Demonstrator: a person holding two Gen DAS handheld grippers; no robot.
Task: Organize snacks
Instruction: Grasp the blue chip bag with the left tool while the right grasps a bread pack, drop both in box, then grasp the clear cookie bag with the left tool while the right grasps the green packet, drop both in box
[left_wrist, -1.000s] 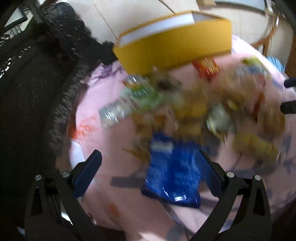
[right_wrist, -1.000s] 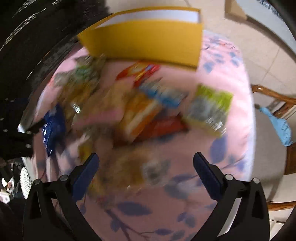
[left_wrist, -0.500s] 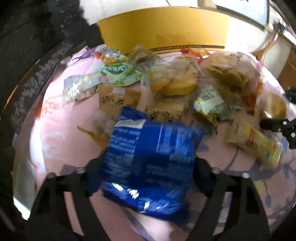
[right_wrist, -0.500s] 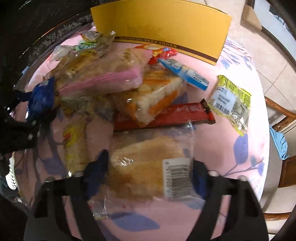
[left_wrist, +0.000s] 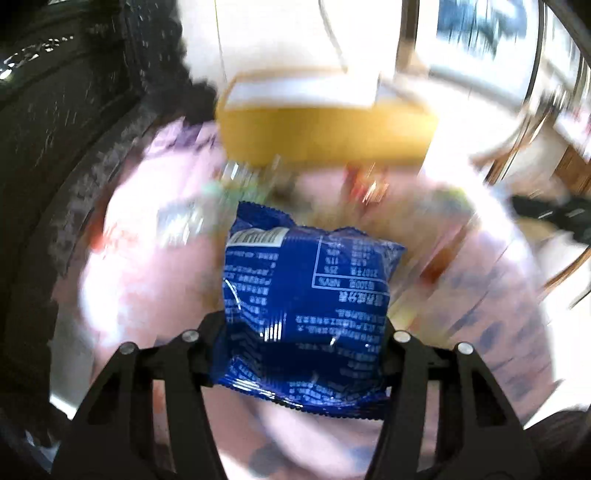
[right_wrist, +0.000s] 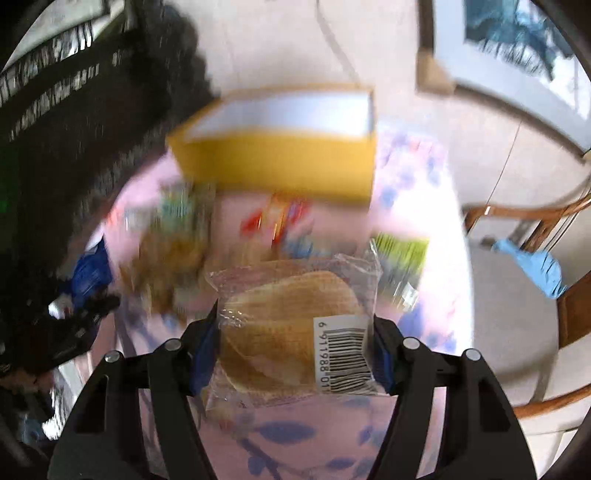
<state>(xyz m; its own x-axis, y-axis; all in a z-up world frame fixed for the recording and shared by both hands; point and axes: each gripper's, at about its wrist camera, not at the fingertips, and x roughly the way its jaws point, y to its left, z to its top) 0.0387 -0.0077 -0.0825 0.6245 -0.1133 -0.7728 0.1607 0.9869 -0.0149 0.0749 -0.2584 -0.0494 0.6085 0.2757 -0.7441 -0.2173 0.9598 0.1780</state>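
Note:
My left gripper (left_wrist: 301, 354) has its jaws closing on a blue snack packet (left_wrist: 306, 299), pads pressed on both sides, and the packet hangs above the pink tablecloth (left_wrist: 147, 280). In the right wrist view my right gripper (right_wrist: 291, 354) has its jaws closing on a clear-wrapped brown bread (right_wrist: 288, 325) with a barcode label, also lifted off the cloth. A yellow open box (left_wrist: 325, 133) (right_wrist: 280, 162) stands at the far side of the table. The remaining snacks (right_wrist: 177, 243) lie blurred in a pile between the box and the grippers.
A round table with pink flowered cloth (right_wrist: 417, 184) carries everything. A wooden chair (right_wrist: 546, 295) with a blue cloth (right_wrist: 532, 266) stands on the right. Dark lacy furniture (left_wrist: 66, 147) fills the left. My left gripper's body (right_wrist: 66, 332) shows at the right view's left edge.
Both grippers closed on their packets, the blue one and the bread, and lifted them off the table. The views have tilted up, so the box's open top shows again.

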